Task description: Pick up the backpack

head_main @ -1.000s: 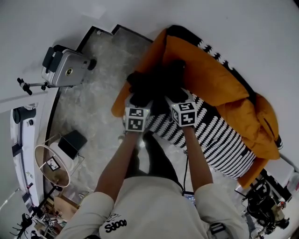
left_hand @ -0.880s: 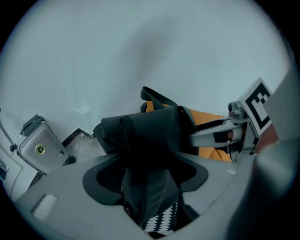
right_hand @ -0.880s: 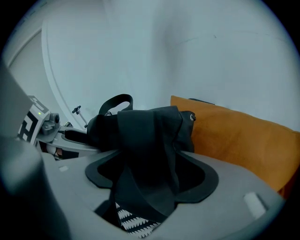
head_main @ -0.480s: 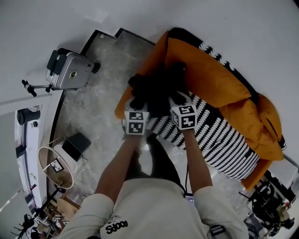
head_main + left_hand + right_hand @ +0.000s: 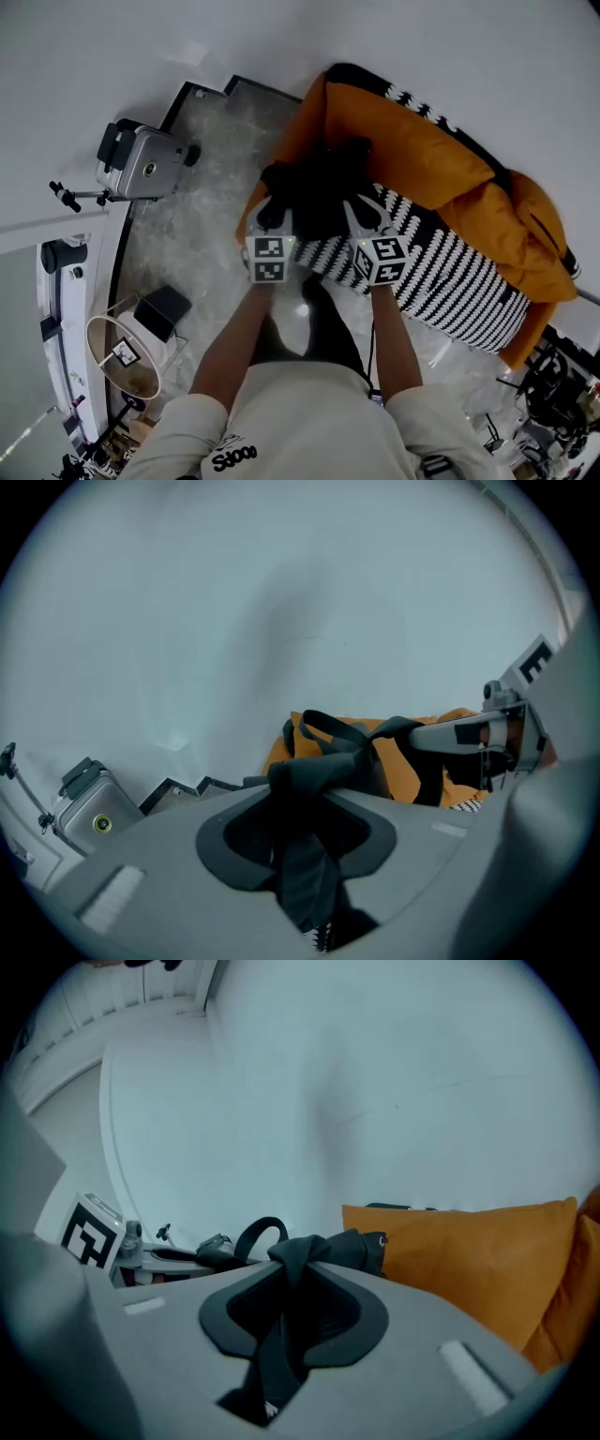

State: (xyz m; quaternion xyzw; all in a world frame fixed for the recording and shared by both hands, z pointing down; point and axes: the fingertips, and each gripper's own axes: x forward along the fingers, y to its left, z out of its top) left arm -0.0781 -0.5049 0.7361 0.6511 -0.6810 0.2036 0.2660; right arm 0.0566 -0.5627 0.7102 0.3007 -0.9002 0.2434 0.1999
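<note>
Head view: left arm (image 5: 234, 328), right arm (image 5: 394, 328) outstretched, seemingly holding backpack (image 5: 323, 183).

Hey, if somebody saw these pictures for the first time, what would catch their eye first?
The big orange cushioned sofa with its black-and-white striped cover fills the head view's right side. At the centre, the black fabric backpack is gripped by its straps, one between the left tongs, one between the right tongs, both having just been closing. A silver boxy device on a tripod stands at left.
</note>
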